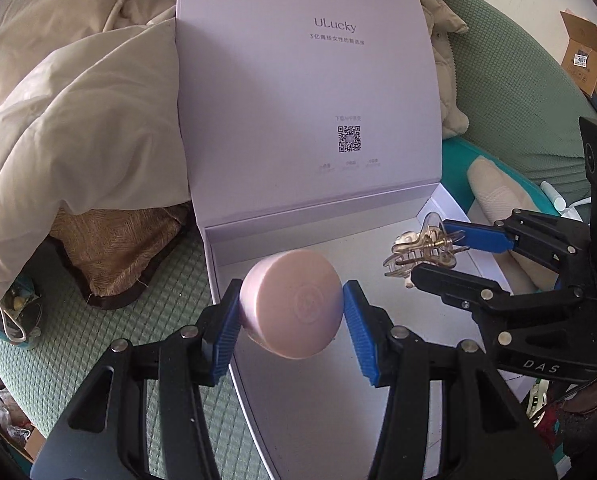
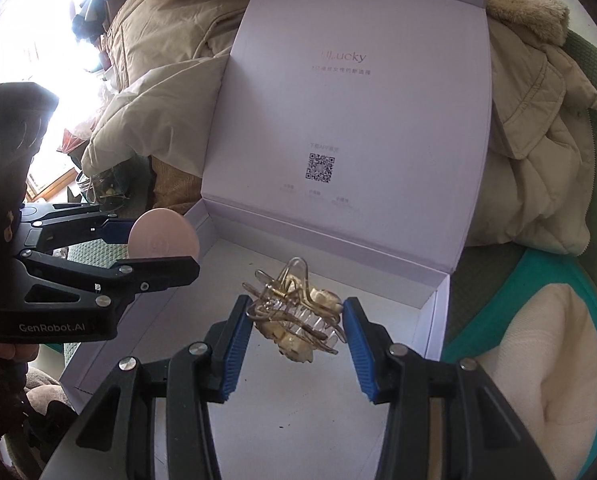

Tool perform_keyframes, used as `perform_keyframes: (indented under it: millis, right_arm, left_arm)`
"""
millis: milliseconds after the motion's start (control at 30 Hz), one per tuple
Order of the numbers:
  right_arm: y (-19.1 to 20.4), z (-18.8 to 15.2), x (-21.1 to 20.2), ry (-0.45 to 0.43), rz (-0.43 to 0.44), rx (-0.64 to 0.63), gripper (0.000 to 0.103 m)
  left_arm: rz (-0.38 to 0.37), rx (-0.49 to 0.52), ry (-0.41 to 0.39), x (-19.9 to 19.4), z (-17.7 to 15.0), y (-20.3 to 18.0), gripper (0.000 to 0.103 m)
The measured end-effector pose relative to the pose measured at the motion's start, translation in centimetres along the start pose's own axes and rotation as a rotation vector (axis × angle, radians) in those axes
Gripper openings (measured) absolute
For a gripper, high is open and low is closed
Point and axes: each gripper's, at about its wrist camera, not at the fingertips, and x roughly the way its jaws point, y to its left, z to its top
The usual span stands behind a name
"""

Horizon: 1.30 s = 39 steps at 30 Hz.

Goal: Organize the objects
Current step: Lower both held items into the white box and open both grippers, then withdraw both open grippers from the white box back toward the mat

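Observation:
A white ULucky box (image 1: pixel 226 252) lies open on the green sofa, its lid (image 1: pixel 298 92) standing upright behind the tray. My left gripper (image 1: pixel 292 308) is shut on a round pink case (image 1: pixel 294 300) and holds it over the tray's left part; it also shows in the right wrist view (image 2: pixel 164 232). My right gripper (image 2: pixel 296 320) is shut on a clear and gold hair claw clip (image 2: pixel 294 312) and holds it above the tray (image 2: pixel 434 320). The clip also shows in the left wrist view (image 1: pixel 418 252), at the tray's right side.
A beige padded coat (image 1: pixel 70 112) lies heaped left of and behind the box. A brown woven cushion (image 1: pixel 114 248) sits under it. A cream pillow (image 2: pixel 538 360) and teal fabric lie to the right. Cardboard boxes (image 1: pixel 586 60) stand at far right.

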Motion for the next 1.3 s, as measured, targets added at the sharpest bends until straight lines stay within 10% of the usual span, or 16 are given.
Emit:
perform_keyframes:
  millis: [733, 1300]
  right_arm:
    - [-0.8, 0.0, 2.9, 0.142, -0.036, 0.000, 0.054]
    - [-1.0, 0.5, -2.9, 0.077, -0.054, 0.012, 0.058]
  left_arm:
    - [0.003, 0.009, 0.088, 4.0, 0.6, -0.9, 0.048]
    - [0.026, -0.011, 0.005, -1.4, 1.1, -2.8, 0.049]
